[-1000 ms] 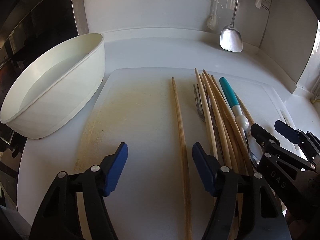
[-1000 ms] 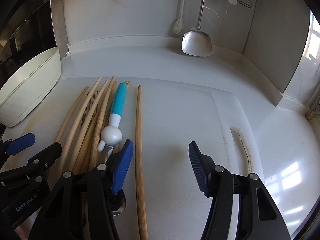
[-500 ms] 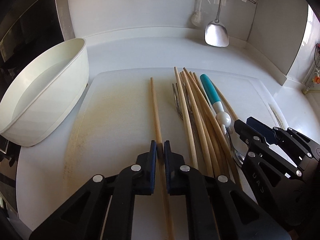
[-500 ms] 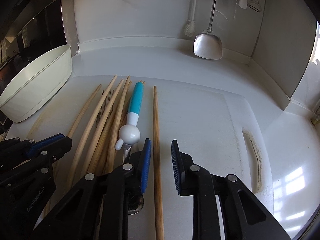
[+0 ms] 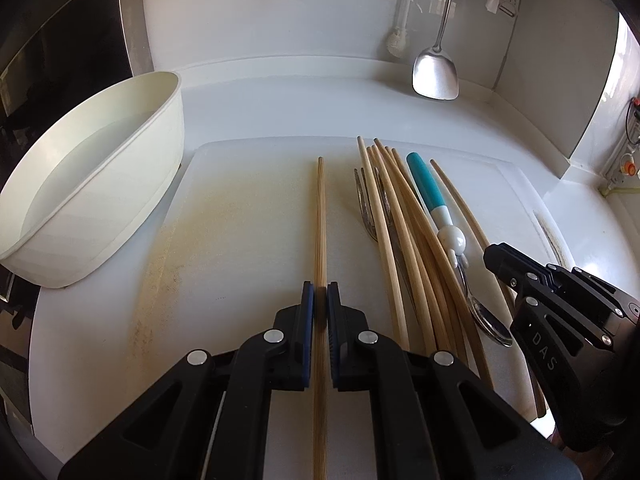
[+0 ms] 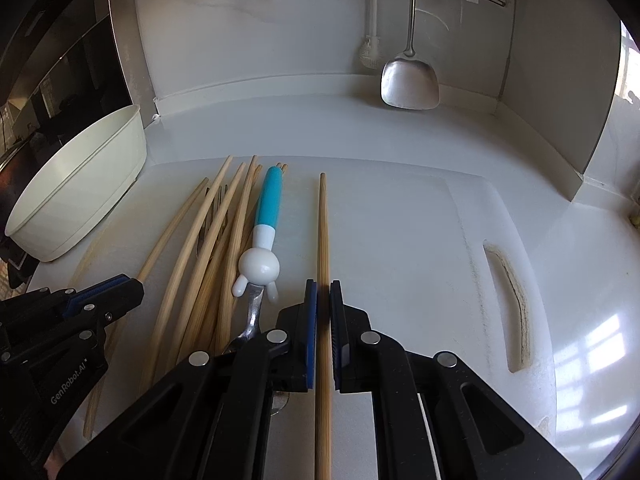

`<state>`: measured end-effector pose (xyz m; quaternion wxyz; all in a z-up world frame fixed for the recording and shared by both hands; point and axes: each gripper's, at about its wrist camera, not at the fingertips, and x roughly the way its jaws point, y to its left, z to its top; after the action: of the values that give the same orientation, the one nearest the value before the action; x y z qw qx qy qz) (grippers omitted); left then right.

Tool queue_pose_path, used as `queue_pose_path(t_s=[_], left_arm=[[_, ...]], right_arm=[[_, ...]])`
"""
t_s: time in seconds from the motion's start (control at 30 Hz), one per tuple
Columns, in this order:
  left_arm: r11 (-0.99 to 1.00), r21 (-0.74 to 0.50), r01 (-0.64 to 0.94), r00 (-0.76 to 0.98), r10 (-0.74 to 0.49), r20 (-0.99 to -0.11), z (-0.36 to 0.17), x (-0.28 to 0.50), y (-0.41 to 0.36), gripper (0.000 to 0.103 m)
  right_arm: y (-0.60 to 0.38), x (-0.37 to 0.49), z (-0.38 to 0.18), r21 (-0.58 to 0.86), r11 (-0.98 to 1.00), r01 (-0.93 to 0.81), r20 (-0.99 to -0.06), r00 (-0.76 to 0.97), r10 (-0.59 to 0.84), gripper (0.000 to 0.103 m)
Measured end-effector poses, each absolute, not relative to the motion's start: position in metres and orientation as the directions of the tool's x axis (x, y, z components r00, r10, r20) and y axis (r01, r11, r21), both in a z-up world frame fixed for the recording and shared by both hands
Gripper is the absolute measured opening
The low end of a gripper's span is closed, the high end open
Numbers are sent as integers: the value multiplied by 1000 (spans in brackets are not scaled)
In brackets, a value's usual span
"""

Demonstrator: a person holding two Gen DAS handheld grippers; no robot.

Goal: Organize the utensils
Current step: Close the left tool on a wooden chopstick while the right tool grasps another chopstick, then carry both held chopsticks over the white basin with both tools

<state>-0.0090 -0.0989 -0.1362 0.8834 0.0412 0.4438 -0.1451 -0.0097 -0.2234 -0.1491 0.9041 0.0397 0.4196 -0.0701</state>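
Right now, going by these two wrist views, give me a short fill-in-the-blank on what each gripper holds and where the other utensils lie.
1. The left gripper is shut on a single ____.
2. The right gripper is shut on a wooden chopstick lying to the ____ of the blue-handled spoon.
3. The fork lies on the white ____.
4. The metal spatula hangs against the back ____.

Missing words: chopstick; right; cutting board; wall
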Motion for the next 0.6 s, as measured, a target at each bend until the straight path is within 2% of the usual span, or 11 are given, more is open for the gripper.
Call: queue_pose_path(t_s=[0.3, 0.6], left_arm=[[965, -64, 256, 564, -203, -801, -106, -9, -83, 7], [982, -70, 177, 594, -163, -788, -44, -6, -44, 7]], right_arm=[[-229, -15, -124, 20, 987, 158, -756, 648, -88, 6], [-210, -1, -68, 42, 996, 84, -732, 680, -27, 6]])
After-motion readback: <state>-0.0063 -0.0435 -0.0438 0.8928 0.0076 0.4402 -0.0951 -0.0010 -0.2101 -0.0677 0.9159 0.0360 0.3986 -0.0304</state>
